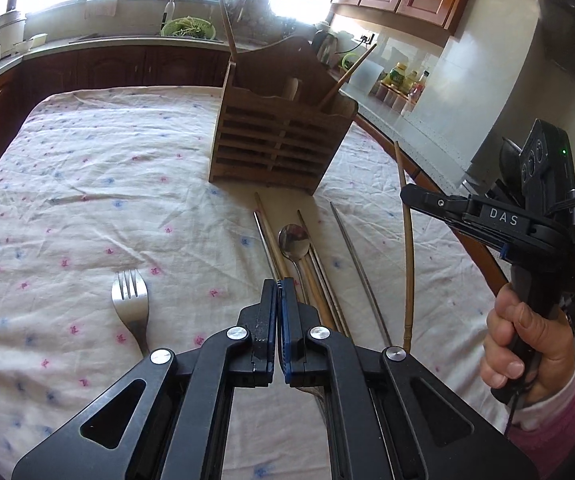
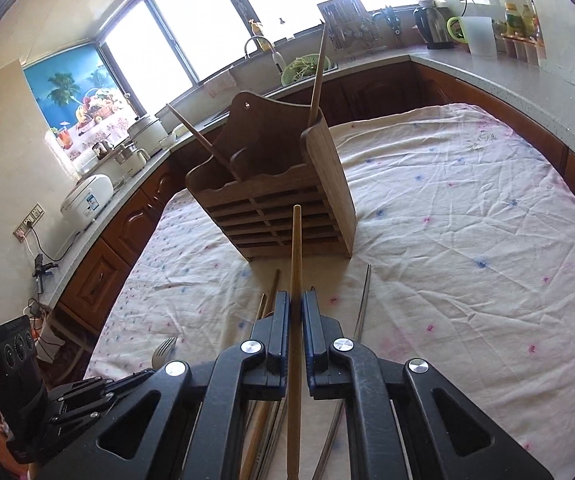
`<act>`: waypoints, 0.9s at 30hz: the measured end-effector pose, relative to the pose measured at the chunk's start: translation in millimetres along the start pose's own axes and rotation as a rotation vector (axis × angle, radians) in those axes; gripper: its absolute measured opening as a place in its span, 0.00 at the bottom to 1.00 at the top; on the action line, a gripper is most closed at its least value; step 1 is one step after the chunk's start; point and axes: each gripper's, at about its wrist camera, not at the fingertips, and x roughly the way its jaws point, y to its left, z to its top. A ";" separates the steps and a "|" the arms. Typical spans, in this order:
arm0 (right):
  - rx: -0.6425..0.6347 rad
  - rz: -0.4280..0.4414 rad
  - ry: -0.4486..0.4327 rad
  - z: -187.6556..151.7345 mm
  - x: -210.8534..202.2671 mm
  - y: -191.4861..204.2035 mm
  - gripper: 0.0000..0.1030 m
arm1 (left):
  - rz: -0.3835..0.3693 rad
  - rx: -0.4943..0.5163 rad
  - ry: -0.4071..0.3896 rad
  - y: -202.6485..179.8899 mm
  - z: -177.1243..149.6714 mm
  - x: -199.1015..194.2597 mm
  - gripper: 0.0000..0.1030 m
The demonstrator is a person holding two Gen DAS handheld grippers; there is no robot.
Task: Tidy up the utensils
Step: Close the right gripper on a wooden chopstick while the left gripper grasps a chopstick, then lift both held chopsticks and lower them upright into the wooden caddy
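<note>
Left gripper (image 1: 278, 285), bottom centre of the left wrist view: fingers pressed together, nothing visible between the pads. Right gripper (image 2: 296, 298), bottom centre of the right wrist view: fingers pinching a wooden chopstick (image 2: 296, 240) that runs straight up the frame toward the wooden holder (image 2: 275, 216). In the left view the same chopstick (image 1: 407, 240) stands up at right, held by the right gripper, a hand (image 1: 523, 344) on its handle at the right edge. Holder sits upper centre on the floral tablecloth (image 1: 87, 184), two chopsticks sticking out of it. Below it lie a spoon (image 1: 293, 240), more chopsticks, wooden and metal, around it, and a fork (image 1: 131, 300) lower left.
</note>
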 end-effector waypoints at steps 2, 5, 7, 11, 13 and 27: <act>0.000 0.007 -0.013 -1.0 -10.3 2.2 0.06 | -0.003 0.007 -0.023 -2.4 3.0 -10.8 0.02; -0.002 0.018 -0.038 -1.5 -25.2 7.0 0.06 | -0.009 0.011 -0.057 -4.5 8.2 -24.2 0.02; 0.001 0.032 -0.054 -0.1 -36.1 7.9 0.06 | -0.019 0.005 -0.081 -5.0 11.8 -33.0 0.02; -0.002 0.044 -0.093 4.6 -52.9 10.3 0.06 | -0.018 0.005 -0.130 -5.2 20.9 -48.6 0.01; -0.004 0.048 -0.115 7.5 -59.4 11.5 0.06 | -0.012 0.004 -0.152 -4.3 25.8 -54.0 0.01; -0.019 0.050 -0.185 24.5 -74.4 17.7 0.06 | 0.031 0.011 -0.247 5.3 53.4 -72.1 0.01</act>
